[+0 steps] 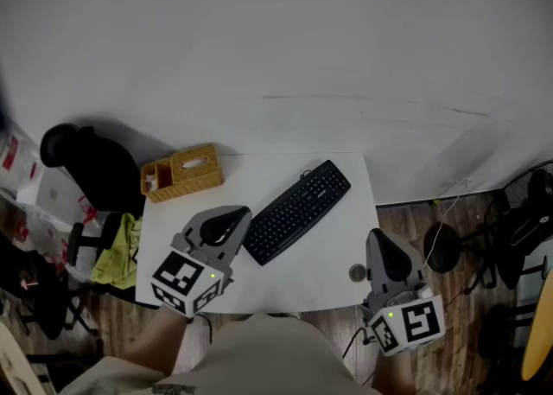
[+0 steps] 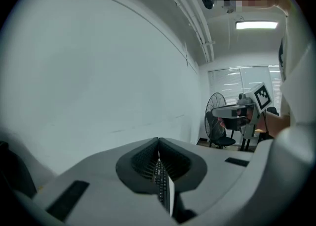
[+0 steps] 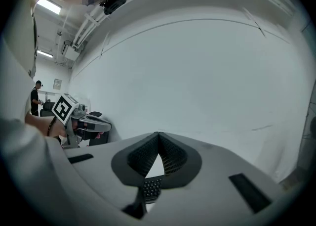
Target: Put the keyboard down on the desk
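Keyboard (image 1: 298, 210) lies flat on the table (image 1: 333, 251). My left gripper (image 1: 235, 219) and right gripper (image 1: 378, 239) have fingers together, empty. The left, just beside it, could knock it askew.

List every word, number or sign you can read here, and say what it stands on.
No text here can be read.
Black computer keyboard: key legends too small to read.
Left marker cube, right marker cube: black-and-white square patterns only, no letters.

Your flat black plastic keyboard (image 1: 298, 210) lies on the white rectangular desk (image 1: 320, 255); left of the keyboard, a yellow woven box (image 1: 182, 173) (beyond it, a crumpled yellow-green cloth (image 1: 117, 255)).
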